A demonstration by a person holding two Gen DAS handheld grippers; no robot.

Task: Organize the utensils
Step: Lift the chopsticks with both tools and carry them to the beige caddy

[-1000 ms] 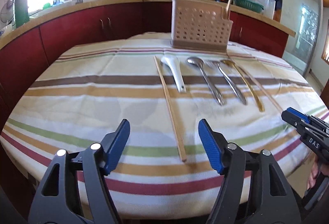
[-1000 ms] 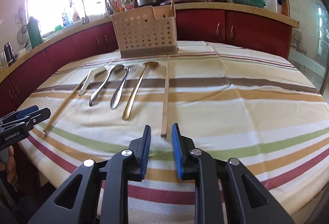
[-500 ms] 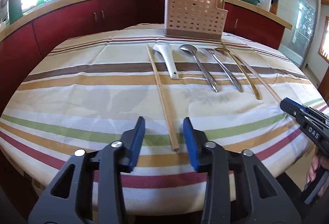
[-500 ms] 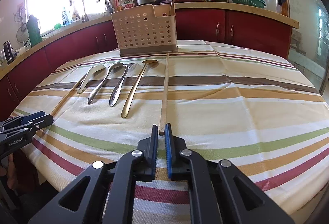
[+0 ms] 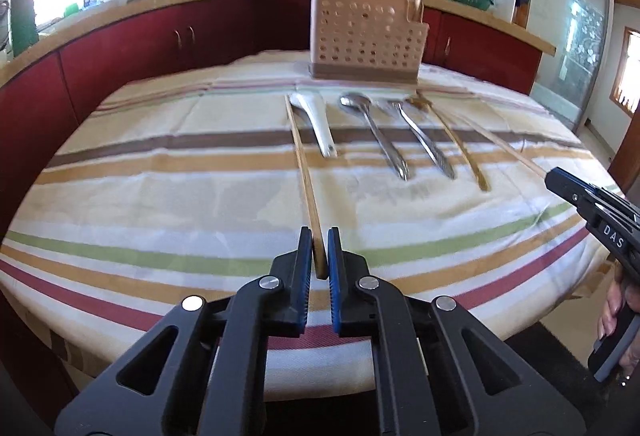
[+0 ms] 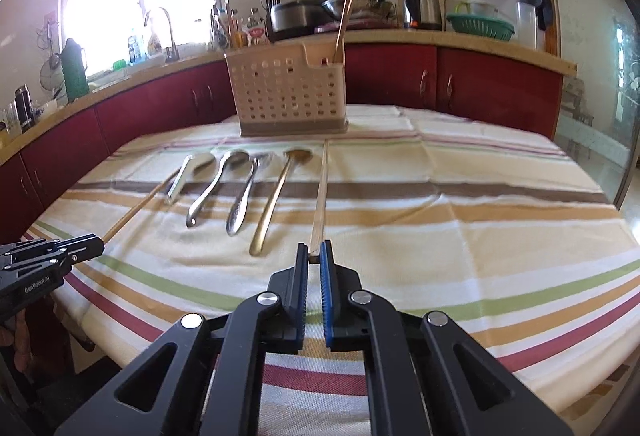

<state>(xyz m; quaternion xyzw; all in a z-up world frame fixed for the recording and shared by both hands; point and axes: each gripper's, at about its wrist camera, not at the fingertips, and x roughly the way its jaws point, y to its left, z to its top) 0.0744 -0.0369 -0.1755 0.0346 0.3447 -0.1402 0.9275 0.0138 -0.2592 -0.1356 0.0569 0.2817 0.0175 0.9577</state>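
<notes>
My left gripper (image 5: 319, 250) is shut on the near end of a wooden chopstick (image 5: 303, 164) lying on the striped tablecloth. My right gripper (image 6: 314, 256) is shut on the near end of a second chopstick (image 6: 321, 192). Between them lie a white ceramic spoon (image 5: 316, 120), a steel spoon (image 5: 376, 132), a steel fork (image 5: 424, 140) and a gold spoon (image 5: 460, 144). A beige perforated utensil basket (image 5: 366, 36) stands at the far side and holds a few chopsticks. The basket also shows in the right wrist view (image 6: 286, 90).
The round table (image 5: 160, 196) has red cabinets and a kitchen counter curving behind it. The counter carries pots, a kettle (image 6: 422, 2) and a green basket (image 6: 480, 24). The table's near edge drops off just below both grippers.
Both grippers have closed: the left from wide open onto its chopstick's end, the right from slightly open onto the other chopstick's end. Both moved forward a little.
</notes>
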